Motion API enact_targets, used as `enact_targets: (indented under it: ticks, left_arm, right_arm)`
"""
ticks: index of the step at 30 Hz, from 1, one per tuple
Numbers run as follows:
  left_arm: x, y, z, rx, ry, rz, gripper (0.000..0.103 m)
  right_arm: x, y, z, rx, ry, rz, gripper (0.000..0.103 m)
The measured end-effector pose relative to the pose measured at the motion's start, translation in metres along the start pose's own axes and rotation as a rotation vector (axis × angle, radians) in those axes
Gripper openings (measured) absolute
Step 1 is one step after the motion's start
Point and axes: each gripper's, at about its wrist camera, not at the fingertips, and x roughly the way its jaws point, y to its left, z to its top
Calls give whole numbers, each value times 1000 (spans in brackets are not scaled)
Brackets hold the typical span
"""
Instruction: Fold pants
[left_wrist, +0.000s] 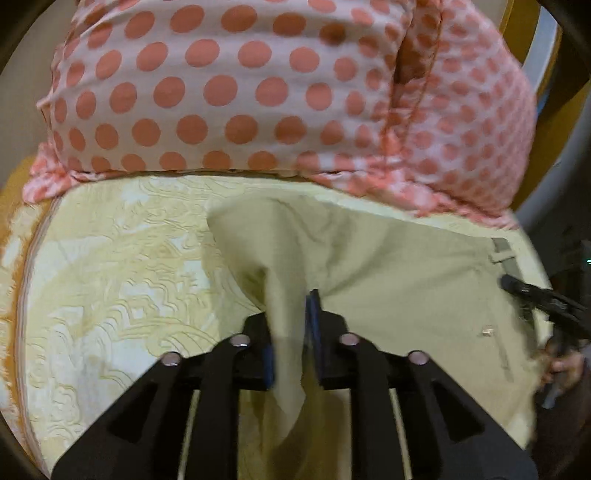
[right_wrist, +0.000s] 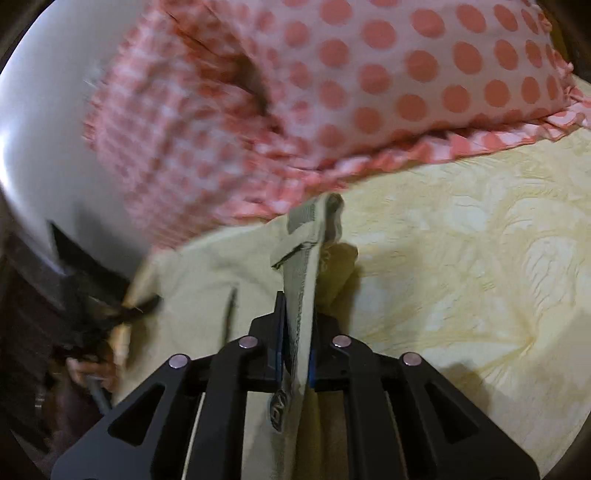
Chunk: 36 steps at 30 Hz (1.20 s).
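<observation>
Khaki pants (left_wrist: 388, 280) lie on a yellow bedspread (left_wrist: 122, 280) just below a polka-dot pillow (left_wrist: 229, 92); the left gripper (left_wrist: 290, 325) pinches loose cloth, the right gripper (right_wrist: 295, 325) clamps the waistband (right_wrist: 301, 258), likely to lift both ends for folding.

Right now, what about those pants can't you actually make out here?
- Pants legs and hems: cut off at the bottom edge, behind the left hand-held gripper.
- Waistband tag: too blurred in the right wrist view, partly between the right hand-held gripper fingers.
- Fold progress: neither view shows the whole garment.
</observation>
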Motion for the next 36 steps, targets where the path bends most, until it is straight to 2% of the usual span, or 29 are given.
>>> enact_targets:
  ticks: [1, 2, 3, 4, 5, 6, 7, 8, 9, 11, 12, 13, 14, 15, 17, 18, 19, 20, 21, 22, 24, 27, 28, 30, 32, 36]
  left_arm:
    - [-7, -2, -3, 13, -19, 18, 26]
    - [-18, -4, -8, 30, -51, 43, 28]
    - [-36, -6, -17, 50, -98, 70, 37]
    - [-50, -7, -23, 53, -132, 66, 47]
    - [-64, -7, -31, 44, -160, 39, 50]
    - [-78, -8, -41, 25, -172, -21, 55]
    - [-87, -11, -49, 11, -166, -81, 59]
    - [-92, -15, -58, -1, -153, -135, 62]
    - [-92, -19, -63, -5, -135, -166, 65]
    - [-79, -25, -73, -28, -51, -230, 67]
    - [-63, -25, -77, -56, 17, -231, 67]
    - [-50, -25, -79, -67, 55, -207, 66]
    - [-49, -27, -80, -54, 28, -196, 67]
    - [-49, -32, -80, -24, 16, -133, 66]
    - [-59, -37, -85, -15, 5, -56, 67]
    - [-71, -40, -93, -9, -28, -20, 76]
    - [-84, -44, -104, 9, -66, 20, 87]
    - [-93, -47, -110, 21, -90, 52, 92]
    - [-105, -52, -125, 40, -126, 118, 98]
    - [-115, -57, -142, 57, -151, 166, 99]
    - [-121, -63, -165, 66, -159, 190, 101]
    - [-117, -67, -194, 58, -119, 212, 101]
    - [-114, -67, -200, 51, -102, 219, 101]
    - [-117, -73, -212, 78, -151, 263, 101]
    - [-117, -71, -214, 45, -162, 261, 101]
    - [-118, -71, -216, 27, -192, 272, 101]
  right_arm:
    - [-8, 3, -3, -13, -12, -34, 32]
    - [-21, 8, -9, -37, -43, -41, 36]
    - [-34, 13, -15, -56, -77, -20, 48]
    - [-50, 20, -25, -74, -113, 25, 61]
    - [-59, 25, -33, -84, -120, 72, 64]
    - [-63, 29, -41, -89, -106, 121, 64]
    - [-62, 35, -53, -93, -59, 187, 64]
    - [-59, 38, -59, -95, -28, 217, 64]
    - [-54, 41, -65, -99, -1, 233, 65]
    - [-39, 41, -77, -92, 53, 201, 71]
    - [-32, 36, -80, -60, 68, 191, 71]
    - [-31, 27, -79, 8, 44, 229, 70]
    - [-30, 19, -77, 87, 50, 260, 70]
    - [-31, 15, -76, 138, 54, 269, 70]
    - [-47, 20, -80, 176, 20, 175, 71]
    - [-56, 30, -86, 140, -11, 100, 76]
    - [-72, 47, -101, 62, -63, 8, 91]
    - [-77, 55, -110, 24, -88, -28, 99]
    - [-83, 66, -123, -23, -113, -55, 102]
    - [-87, 76, -142, -84, -125, -77, 102]
    - [-83, 91, -166, -157, -125, -134, 102]
    - [-65, 105, -196, -229, -105, -233, 102]
    - [-61, 109, -198, -241, -106, -259, 102]
    - [-55, 116, -202, -286, -126, -311, 102]
    - [-49, 121, -209, -334, -146, -370, 102]
    - [-50, 119, -214, -326, -193, -364, 102]
